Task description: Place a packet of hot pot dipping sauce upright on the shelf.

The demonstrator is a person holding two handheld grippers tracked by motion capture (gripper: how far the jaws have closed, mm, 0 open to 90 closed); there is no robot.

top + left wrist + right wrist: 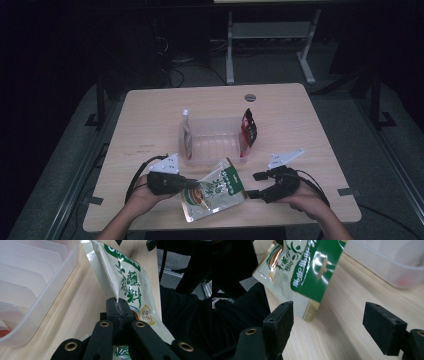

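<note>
A green and cream snack pouch [216, 190] with printed characters hangs tilted just above the table's near edge. My left gripper [186, 185] is shut on its left edge; in the left gripper view the pouch [125, 282] rises from the pinched jaws [118, 307]. To the right, my right gripper [254, 185] stands open beside the pouch, apart from it. In the right gripper view the pouch [304, 267] lies ahead of the wide-spread jaws [328, 315], with nothing between them.
A clear ribbed plastic bin [214, 140] sits mid-table, seen close in the left gripper view [32, 285]. A pale pouch [187, 135] leans at its left end and a red and black pouch [248, 131] at its right. Table legs stand on the floor beyond.
</note>
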